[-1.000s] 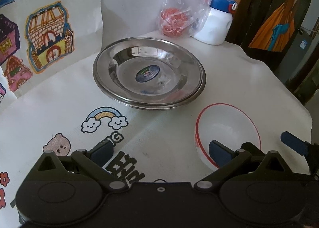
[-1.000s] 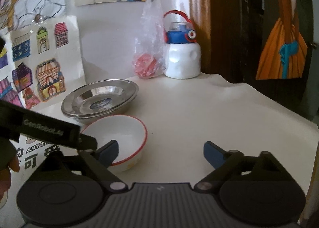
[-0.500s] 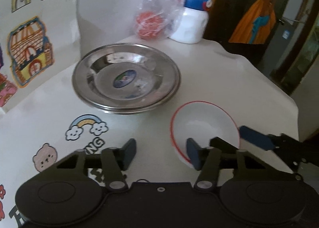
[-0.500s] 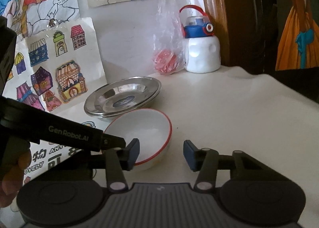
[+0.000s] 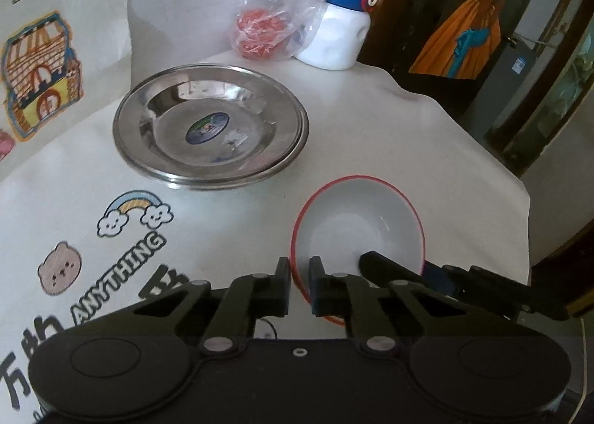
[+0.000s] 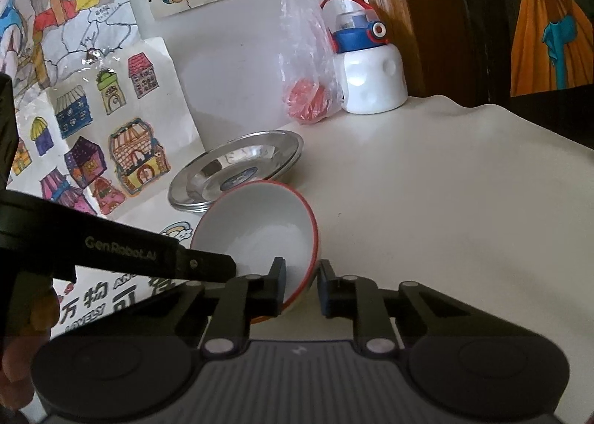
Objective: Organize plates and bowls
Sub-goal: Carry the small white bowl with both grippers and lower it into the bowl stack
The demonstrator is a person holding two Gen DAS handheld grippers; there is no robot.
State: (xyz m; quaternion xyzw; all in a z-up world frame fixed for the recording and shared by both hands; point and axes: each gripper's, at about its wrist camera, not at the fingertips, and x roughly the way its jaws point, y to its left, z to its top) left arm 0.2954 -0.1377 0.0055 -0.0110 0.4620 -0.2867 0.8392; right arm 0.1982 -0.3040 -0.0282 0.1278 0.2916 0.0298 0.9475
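Note:
A white bowl with a red rim sits on the white table, near and to the right of stacked steel plates. My left gripper is shut on the bowl's near-left rim, one finger inside and one outside. My right gripper is closing on the opposite rim of the bowl, with its pads against the wall on both sides. The left wrist view shows that right gripper at the bowl's right edge. The left gripper's fingers reach in from the left, with the plates behind the bowl.
A clear plastic bag holding something red and a white bottle with a blue lid stand at the back by the wall. Printed cartoon sheets cover the left. The table's right edge drops off close to the bowl. A hand holds the left gripper.
Both grippers went from wide open to closed on the bowl's rim, the left from the bowl's left side and the right from the other side. The bowl now looks nearer in both views.

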